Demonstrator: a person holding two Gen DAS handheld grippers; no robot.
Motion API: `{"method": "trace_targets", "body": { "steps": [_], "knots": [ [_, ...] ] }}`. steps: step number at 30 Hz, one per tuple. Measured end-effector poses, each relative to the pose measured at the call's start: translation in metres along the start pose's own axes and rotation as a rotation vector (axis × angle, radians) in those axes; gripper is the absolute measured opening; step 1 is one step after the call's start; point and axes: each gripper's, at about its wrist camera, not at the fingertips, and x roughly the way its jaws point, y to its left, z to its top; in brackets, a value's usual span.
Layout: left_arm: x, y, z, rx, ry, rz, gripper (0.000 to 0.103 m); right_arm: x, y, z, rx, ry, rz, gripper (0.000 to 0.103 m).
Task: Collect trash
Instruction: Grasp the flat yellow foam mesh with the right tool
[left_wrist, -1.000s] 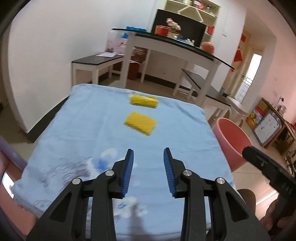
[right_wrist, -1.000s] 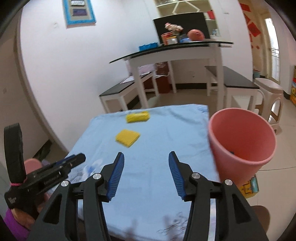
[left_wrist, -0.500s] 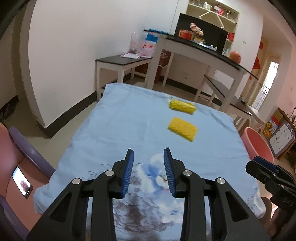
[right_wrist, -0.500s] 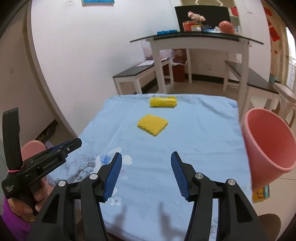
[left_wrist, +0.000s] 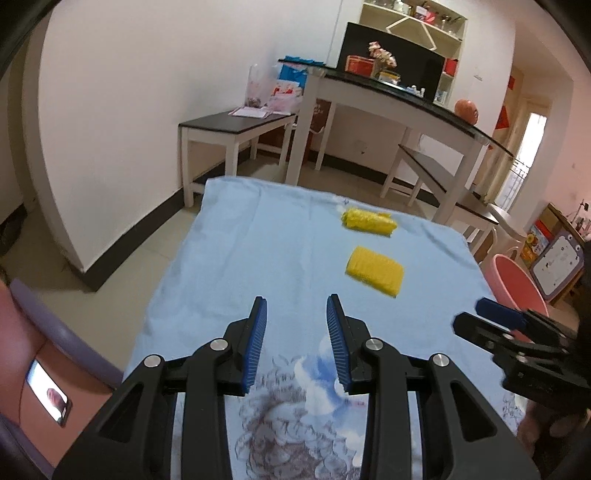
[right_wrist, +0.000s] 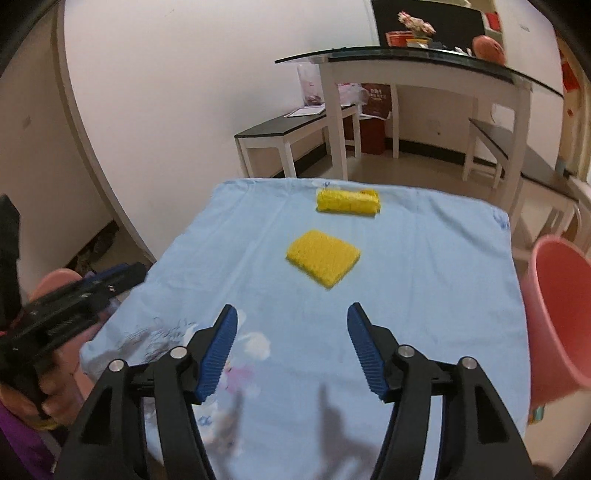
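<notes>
Both yellow pieces sit closer than a second ago. Left wrist view: left gripper (left_wrist: 295, 332) spread and empty; flat yellow sponge (left_wrist: 373, 271) far right on the blue cloth (left_wrist: 236, 258). Right wrist view: right gripper (right_wrist: 290, 349) spread wide; pink bin (right_wrist: 557, 317) at the right edge. Closing may bunch cloth.

We see a light blue cloth (left_wrist: 280, 258) covering the table. Behind it stand a dark-topped bench (left_wrist: 236, 125) and a taller table (left_wrist: 399, 99).
</notes>
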Motion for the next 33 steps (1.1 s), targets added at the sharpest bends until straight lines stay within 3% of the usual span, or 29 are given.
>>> {"method": "trace_targets", "body": {
  "steps": [9,18,19,20,21,22,23,28,33],
  "knots": [
    [0.018,-0.012,0.055,0.046,-0.026,-0.039,0.034,0.073,-0.025,0.039,-0.048,0.056,0.02,0.067],
    [0.092,-0.032,0.087,0.04,0.049,-0.08,0.034,0.136,-0.054,0.051,-0.029,0.111,0.032,0.067],
    [0.101,-0.034,0.089,0.04,0.056,-0.08,0.034,0.141,-0.054,0.05,-0.032,0.121,0.043,0.065],
    [0.107,-0.034,0.091,0.038,0.06,-0.08,0.034,0.144,-0.054,0.049,-0.035,0.127,0.058,0.05],
    [0.117,-0.035,0.094,0.035,0.066,-0.075,0.034,0.147,-0.053,0.048,-0.04,0.139,0.069,0.029],
    [0.122,-0.036,0.095,0.033,0.066,-0.074,0.034,0.15,-0.052,0.047,-0.045,0.148,0.075,0.026],
    [0.129,-0.037,0.097,0.034,0.065,-0.073,0.034,0.148,-0.052,0.048,-0.046,0.143,0.082,0.017],
    [0.161,-0.049,0.105,0.032,0.083,-0.105,0.034,0.115,-0.065,0.037,0.056,0.096,0.124,0.014],
    [0.19,-0.074,0.109,0.054,0.098,-0.141,0.034,0.089,-0.1,0.02,0.229,0.049,0.081,0.014]
  ]
}}
